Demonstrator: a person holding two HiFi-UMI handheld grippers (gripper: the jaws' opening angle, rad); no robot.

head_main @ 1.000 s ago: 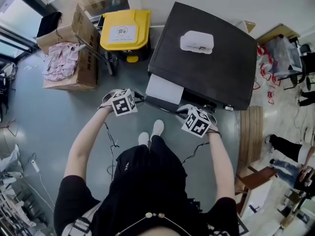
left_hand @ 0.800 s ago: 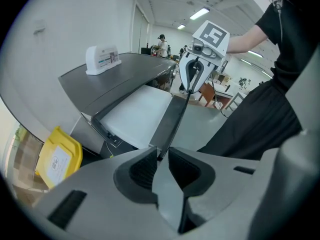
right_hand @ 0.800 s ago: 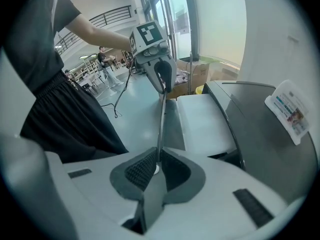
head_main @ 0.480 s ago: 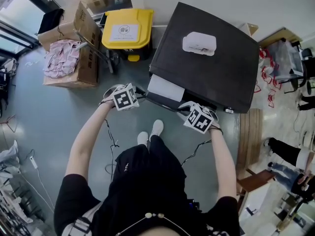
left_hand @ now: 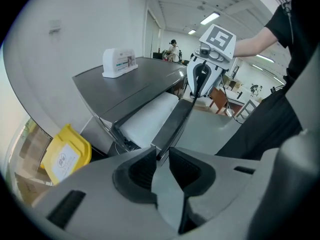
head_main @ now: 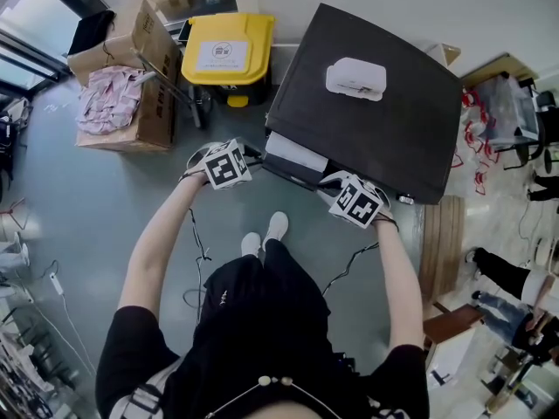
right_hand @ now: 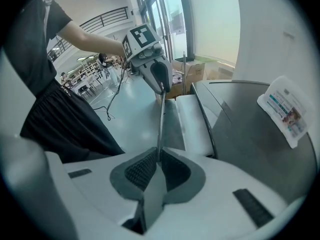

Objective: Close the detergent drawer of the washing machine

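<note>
right tongs [right_hand: 159, 156] clamp detergent drawer [right_hand: 175, 121]; left tongs [left_hand: 161, 156], just opening, straddle it.

Head view: overhead, steeply down; washing machine [head_main: 367, 112] at 1 o'clock
Left gripper view: close, along detergent drawer [left_hand: 150, 120] toward 1 o'clock
Right gripper view: close, from opposite end
Shared: detergent drawer, machine top

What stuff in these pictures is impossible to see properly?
Washing machine front: head view, hidden under its own dark top.
Inside of detergent drawer: every view, covered by its pale top.
Writing on white box: too small in every view.
Yellow bin contents: head view, lid shut.
</note>
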